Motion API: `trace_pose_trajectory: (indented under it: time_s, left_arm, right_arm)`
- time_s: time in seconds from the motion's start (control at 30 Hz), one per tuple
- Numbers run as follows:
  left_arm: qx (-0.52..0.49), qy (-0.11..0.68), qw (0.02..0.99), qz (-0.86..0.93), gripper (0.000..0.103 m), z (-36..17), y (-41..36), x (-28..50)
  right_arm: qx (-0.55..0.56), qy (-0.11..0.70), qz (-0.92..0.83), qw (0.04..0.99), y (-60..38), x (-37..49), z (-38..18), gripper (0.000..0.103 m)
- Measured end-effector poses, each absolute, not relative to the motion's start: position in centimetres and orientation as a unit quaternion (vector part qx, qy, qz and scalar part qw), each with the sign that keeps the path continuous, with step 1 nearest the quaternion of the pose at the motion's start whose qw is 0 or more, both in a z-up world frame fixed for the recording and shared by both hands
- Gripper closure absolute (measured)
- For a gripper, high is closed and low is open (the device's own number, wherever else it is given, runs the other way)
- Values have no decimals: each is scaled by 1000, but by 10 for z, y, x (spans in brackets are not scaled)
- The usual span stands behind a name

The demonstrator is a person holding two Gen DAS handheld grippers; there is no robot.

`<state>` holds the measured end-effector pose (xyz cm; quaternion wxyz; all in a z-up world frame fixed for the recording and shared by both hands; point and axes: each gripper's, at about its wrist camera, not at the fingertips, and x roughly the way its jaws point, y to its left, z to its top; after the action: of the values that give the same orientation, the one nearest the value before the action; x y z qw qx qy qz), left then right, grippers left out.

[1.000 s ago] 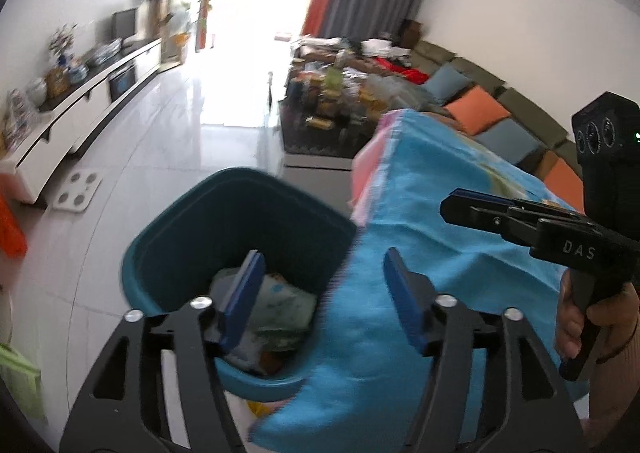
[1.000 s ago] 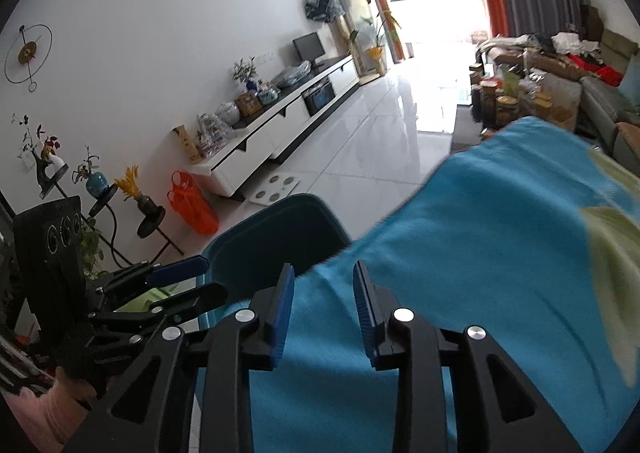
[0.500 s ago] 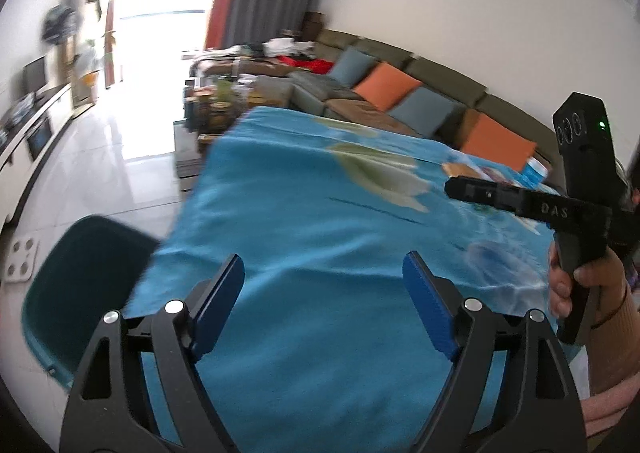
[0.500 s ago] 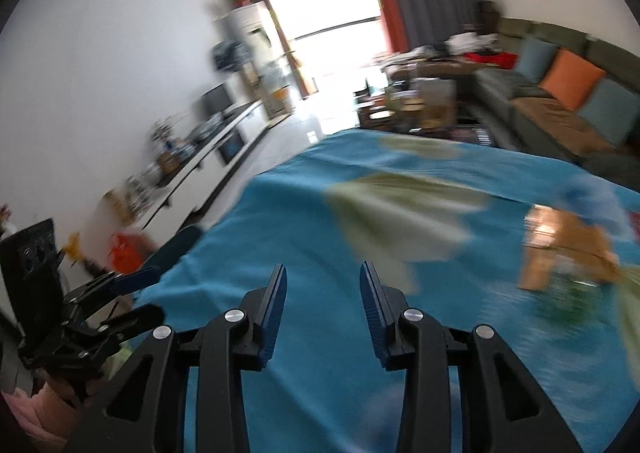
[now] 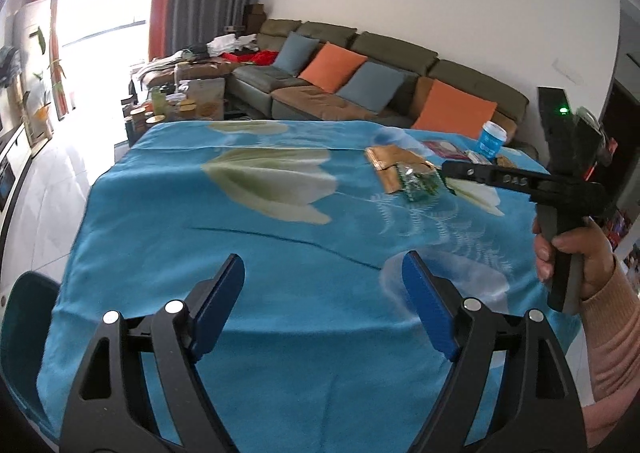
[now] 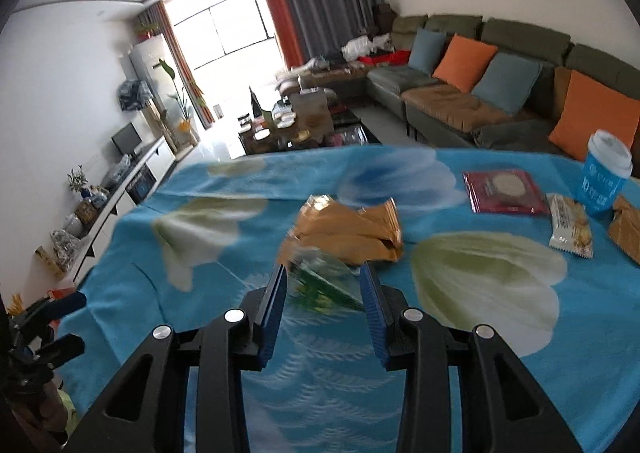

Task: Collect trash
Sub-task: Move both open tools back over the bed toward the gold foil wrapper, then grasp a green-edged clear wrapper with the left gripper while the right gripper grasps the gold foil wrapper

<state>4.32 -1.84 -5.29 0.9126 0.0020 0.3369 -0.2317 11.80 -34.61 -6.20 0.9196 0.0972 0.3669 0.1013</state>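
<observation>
The left gripper (image 5: 320,295) stood wide apart and empty over the near part of the blue flowered tablecloth (image 5: 248,265), with nothing between its pads. The rim of the teal waste bin (image 5: 22,317) showed at the table's near left corner, low and beside the cloth edge.

The right gripper (image 6: 323,303) was parted to a moderate gap, its pads clear of any object. Just ahead of it, and seen between the fingertips, lay a clear crumpled wrapper with green print (image 6: 322,283); whether the tips had reached its level could not be told. Touching that wrapper on its far side was a gold foil snack bag (image 6: 352,231), creased and partly collapsed.

Both items were judged very light, soft and crackly, with slick film surfaces. They would flatten under the pads and could slide out of a shallow pinch. The best hold on the clear wrapper was judged to be its raised, bunched middle; on the gold bag, the upstanding crimped end.

Farther right on the cloth lay a red flat packet (image 6: 506,191), a white biscuit packet (image 6: 570,227) and the edge of another gold packet (image 6: 626,231). A blue paper cup with a white lid (image 6: 604,175) stood upright beyond them. It was judged stiffer but crushable, contents unknown, and should be taken around its body and kept upright.
</observation>
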Motion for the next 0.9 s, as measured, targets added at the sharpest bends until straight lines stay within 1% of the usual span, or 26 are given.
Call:
trace_pose_trajectory:
  time_s: [0.13, 0.17, 0.2, 0.27, 0.43, 0.57, 0.67, 0.9]
  left_arm:
    - [9, 345, 907, -240, 24, -54, -32, 48]
    - [11, 347, 906, -242, 24, -55, -35, 48]
    - [13, 348, 905, -243, 24, -55, -39, 48]
    - [16, 351, 904, -246, 24, -57, -43, 49]
    - [18, 354, 901, -249, 24, -59, -47, 51]
    - [13, 359, 898, -254, 24, -60, -49, 55]
    - [10, 362, 895, -260, 24, -61, -51, 57]
    - [16, 365, 890, -273, 25, -60, -63, 66]
  right_arm:
    - [89, 378, 106, 915, -355, 118, -72, 68]
    - [90, 380, 109, 914, -356, 119, -74, 73]
    - [91, 382, 115, 913, -355, 120, -75, 81]
    - [88, 382, 125, 911, -354, 120, -75, 93]
    - [100, 375, 168, 906, -351, 111, -67, 100]
    - [99, 381, 211, 895, -337, 101, -62, 100]
    - [84, 386, 235, 888, -323, 95, -59, 97]
    - [97, 366, 211, 901, -341, 95, -49, 79]
